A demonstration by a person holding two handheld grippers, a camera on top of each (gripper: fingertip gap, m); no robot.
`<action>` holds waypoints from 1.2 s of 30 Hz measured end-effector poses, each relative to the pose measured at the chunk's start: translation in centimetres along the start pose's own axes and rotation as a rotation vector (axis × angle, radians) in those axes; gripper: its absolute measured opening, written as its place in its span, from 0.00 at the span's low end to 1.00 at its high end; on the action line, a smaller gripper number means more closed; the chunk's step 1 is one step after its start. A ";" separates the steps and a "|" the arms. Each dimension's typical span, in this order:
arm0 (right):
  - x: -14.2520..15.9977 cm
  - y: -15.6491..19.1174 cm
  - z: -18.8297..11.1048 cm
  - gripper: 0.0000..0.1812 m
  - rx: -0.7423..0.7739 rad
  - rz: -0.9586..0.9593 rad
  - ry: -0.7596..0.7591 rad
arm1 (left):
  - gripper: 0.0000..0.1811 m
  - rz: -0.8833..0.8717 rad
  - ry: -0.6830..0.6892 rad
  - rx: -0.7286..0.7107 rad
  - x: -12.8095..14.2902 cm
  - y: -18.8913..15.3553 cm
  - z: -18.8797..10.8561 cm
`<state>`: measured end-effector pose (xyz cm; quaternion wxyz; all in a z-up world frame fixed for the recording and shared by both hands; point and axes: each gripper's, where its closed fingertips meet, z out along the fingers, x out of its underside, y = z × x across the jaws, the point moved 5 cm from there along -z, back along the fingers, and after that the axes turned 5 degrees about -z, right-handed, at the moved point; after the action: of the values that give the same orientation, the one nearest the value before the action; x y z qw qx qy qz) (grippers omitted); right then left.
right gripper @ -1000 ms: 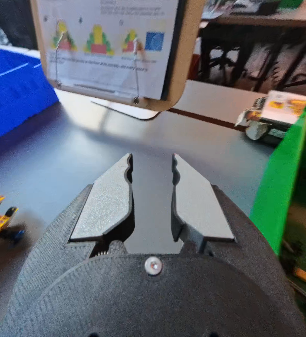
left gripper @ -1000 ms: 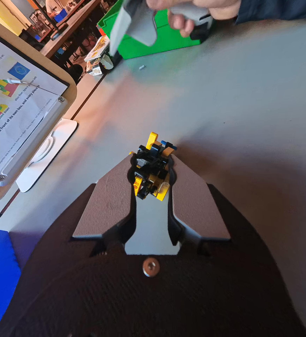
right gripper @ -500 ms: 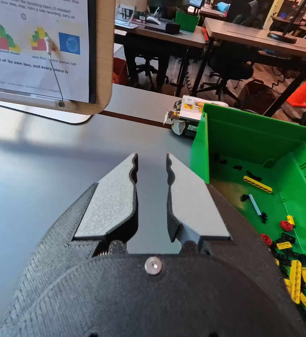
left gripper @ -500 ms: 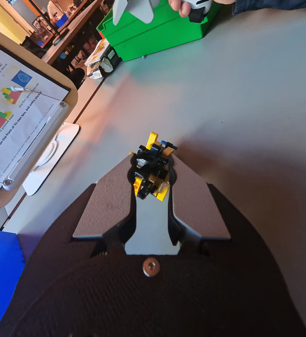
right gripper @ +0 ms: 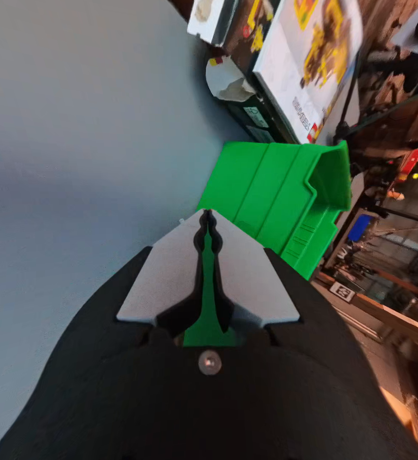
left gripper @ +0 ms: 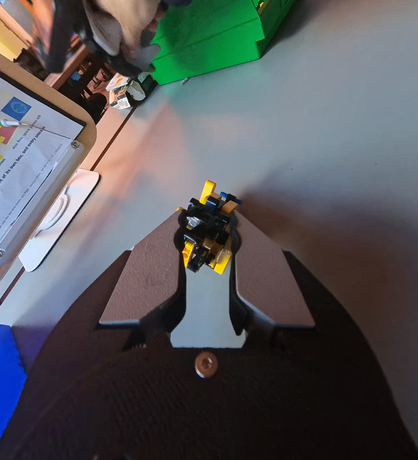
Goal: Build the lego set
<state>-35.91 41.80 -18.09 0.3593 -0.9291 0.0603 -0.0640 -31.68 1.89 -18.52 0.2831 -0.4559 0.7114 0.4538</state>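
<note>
Left wrist view: my left gripper (left gripper: 208, 225) is pinching the small yellow-and-black lego model (left gripper: 206, 227) between its fingertips, low over the grey table (left gripper: 302, 129). The model sits at the centre of the frame, its yellow prong and blue bit poking out toward 12 o'clock. The green bin (left gripper: 210, 39) lies up at 12 to 1 o'clock, well apart from the model, and the instruction board (left gripper: 28, 154) stands at 9 to 10 o'clock. My right gripper shows blurred at 11 o'clock, near the bin's corner.

To do this step well, I judge I should hold the model steady and level, with an open face toward the bin side, so the next piece can be pressed on without twisting it loose.

Right wrist view: my right gripper (right gripper: 208, 212) has its tips pressed together; I see no brick between them, though a small one could be hidden. It points at the green bin's outer wall, which runs from centre to 2 o'clock. A lego box (right gripper: 310, 62) lies at 1 o'clock. A tiny pale piece (right gripper: 181, 220) rests on the table just beside my left fingertip (right gripper: 193, 221). I'd spread the jaws before reaching for a part.
</note>
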 end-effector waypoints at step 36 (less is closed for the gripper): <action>5.0 6.2 -0.2 0.00 -0.206 -0.041 0.020 | 0.17 -0.015 -0.017 -0.023 -0.3 0.7 -0.5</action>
<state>-31.46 36.33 -21.78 0.2600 -0.9614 0.0512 -0.0742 -32.18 1.65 -17.75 0.2873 -0.4605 0.7004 0.4635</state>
